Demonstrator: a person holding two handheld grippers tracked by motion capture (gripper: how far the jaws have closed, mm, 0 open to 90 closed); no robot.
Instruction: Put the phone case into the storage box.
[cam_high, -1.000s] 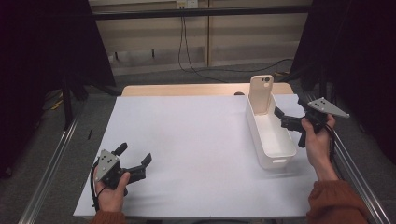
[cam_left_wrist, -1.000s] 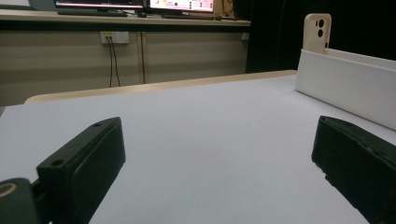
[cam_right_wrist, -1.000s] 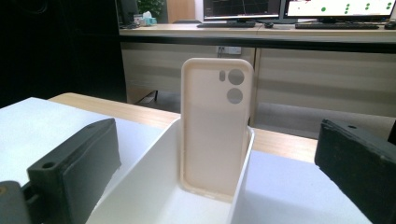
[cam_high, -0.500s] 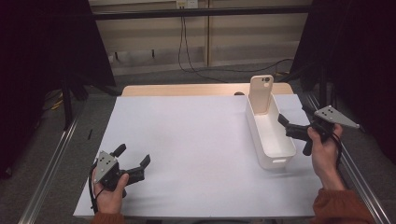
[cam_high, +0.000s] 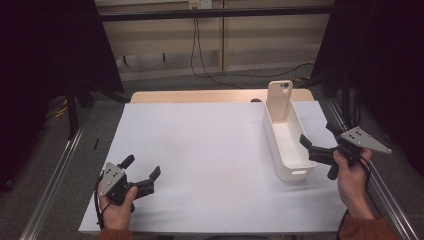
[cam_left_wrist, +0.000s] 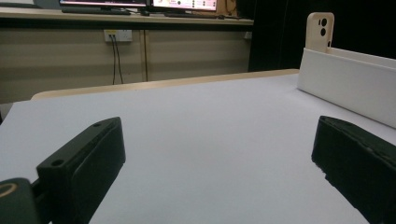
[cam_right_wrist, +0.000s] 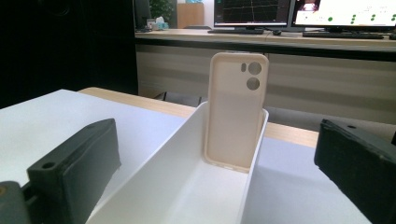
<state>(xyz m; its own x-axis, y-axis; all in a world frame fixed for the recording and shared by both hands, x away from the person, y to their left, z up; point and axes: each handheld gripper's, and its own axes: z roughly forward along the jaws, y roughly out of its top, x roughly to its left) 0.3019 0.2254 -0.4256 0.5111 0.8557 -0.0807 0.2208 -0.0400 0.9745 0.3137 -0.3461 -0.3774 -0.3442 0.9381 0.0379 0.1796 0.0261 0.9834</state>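
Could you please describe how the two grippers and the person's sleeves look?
Both are black tools with two blocky black jaws. The left gripper carries a grey plate with small dark holes, and a black cable trails below it. The right gripper has a grey three-cornered plate on top. The sleeves are rust orange.

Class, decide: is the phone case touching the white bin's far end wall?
Touching. The right gripper view shows the phone case standing inside the white bin, its back leaning flat against the far end wall, with no gap visible.
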